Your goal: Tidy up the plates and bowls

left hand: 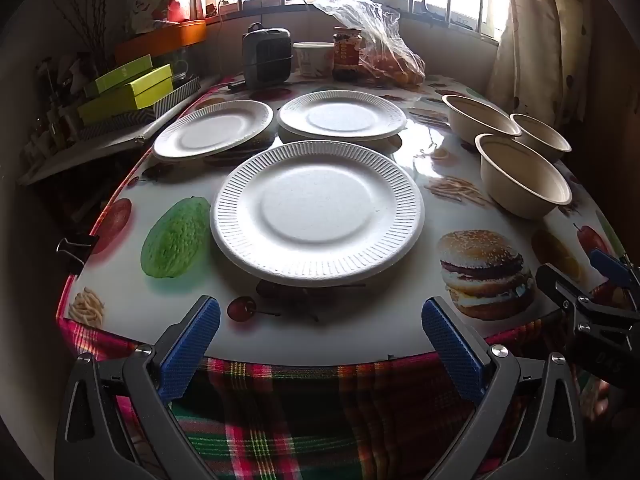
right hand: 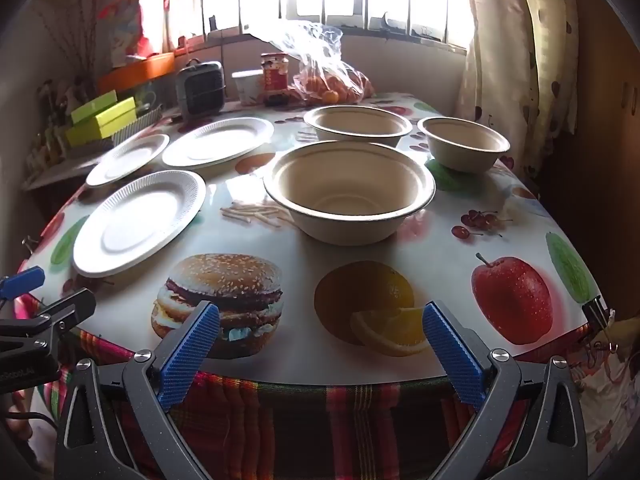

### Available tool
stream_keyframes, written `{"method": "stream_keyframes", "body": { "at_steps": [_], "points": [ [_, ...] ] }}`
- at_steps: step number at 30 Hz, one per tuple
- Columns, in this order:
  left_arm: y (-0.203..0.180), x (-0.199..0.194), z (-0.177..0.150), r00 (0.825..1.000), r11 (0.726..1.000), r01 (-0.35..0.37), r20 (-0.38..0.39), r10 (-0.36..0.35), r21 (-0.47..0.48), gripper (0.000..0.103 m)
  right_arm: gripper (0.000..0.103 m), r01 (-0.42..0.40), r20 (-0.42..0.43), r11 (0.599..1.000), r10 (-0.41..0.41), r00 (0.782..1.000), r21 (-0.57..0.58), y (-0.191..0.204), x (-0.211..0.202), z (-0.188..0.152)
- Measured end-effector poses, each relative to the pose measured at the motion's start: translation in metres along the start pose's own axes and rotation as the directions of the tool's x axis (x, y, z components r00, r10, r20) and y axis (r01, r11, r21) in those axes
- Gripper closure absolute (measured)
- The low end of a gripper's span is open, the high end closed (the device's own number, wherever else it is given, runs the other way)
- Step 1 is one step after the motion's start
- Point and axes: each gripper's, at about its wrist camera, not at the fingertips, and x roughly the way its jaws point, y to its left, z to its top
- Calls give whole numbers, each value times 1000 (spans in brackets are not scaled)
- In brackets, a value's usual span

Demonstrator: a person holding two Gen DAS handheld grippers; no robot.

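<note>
My left gripper and right gripper both gape wide, nothing held. The far round beige paper bowl is partly hidden behind the nearer two; bag contents w/ glare are unclear.

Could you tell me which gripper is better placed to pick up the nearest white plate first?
The left gripper. It is open and the nearest plate lies straight ahead between its fingers. The right gripper, also open, faces the nearest bowl instead.
</note>
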Motion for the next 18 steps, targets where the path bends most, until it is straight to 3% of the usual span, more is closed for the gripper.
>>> {"method": "stream_keyframes", "body": {
  "at_steps": [18],
  "points": [
    [-7, -10, 1, 999, 999, -23, 37, 22, 27, 1, 0, 53, 35, 998, -52, 998, -21, 4, -10, 0]
  ]
}}
